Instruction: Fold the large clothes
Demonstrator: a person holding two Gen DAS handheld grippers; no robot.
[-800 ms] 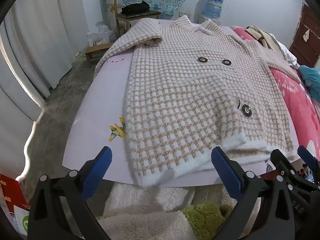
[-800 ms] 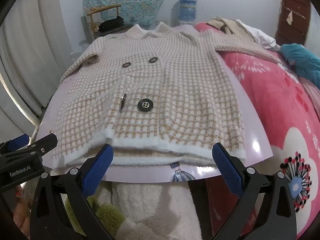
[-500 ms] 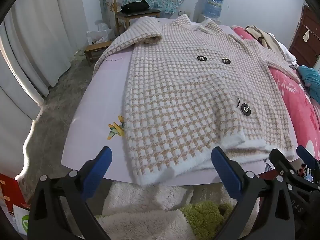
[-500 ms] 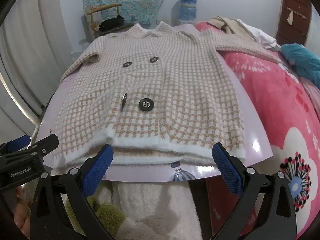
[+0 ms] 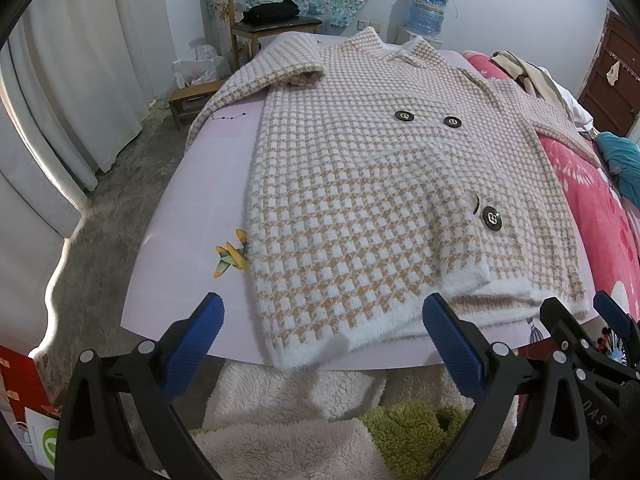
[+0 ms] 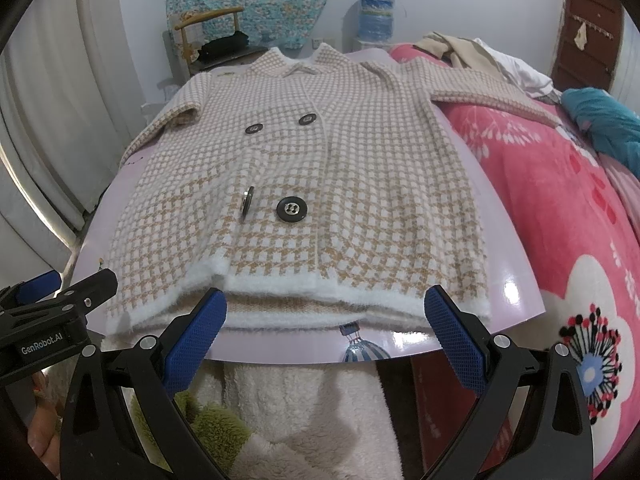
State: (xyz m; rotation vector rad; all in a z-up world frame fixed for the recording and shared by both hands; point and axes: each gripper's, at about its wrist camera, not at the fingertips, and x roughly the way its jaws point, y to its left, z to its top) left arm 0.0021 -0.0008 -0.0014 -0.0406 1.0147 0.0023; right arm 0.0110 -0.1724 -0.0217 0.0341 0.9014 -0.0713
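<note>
Hand-held grippers (image 5: pixel 322 346) (image 6: pixel 324 338) unchanged, wide open; coat (image 5: pixel 372 200) unmoved.

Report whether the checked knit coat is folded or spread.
Spread: the beige-and-white checked knit coat lies flat, front up, sleeves out sideways, hem unfolded.

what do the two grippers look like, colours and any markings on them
Both are black frames with silver rivets and two fingers tipped with textured blue pads. The left gripper shows this up close; seen from the right gripper, its body carries white "GenRobot.AI" lettering. The right one's side shows "DAS" letters. No cables or sleeves are visible.
</note>
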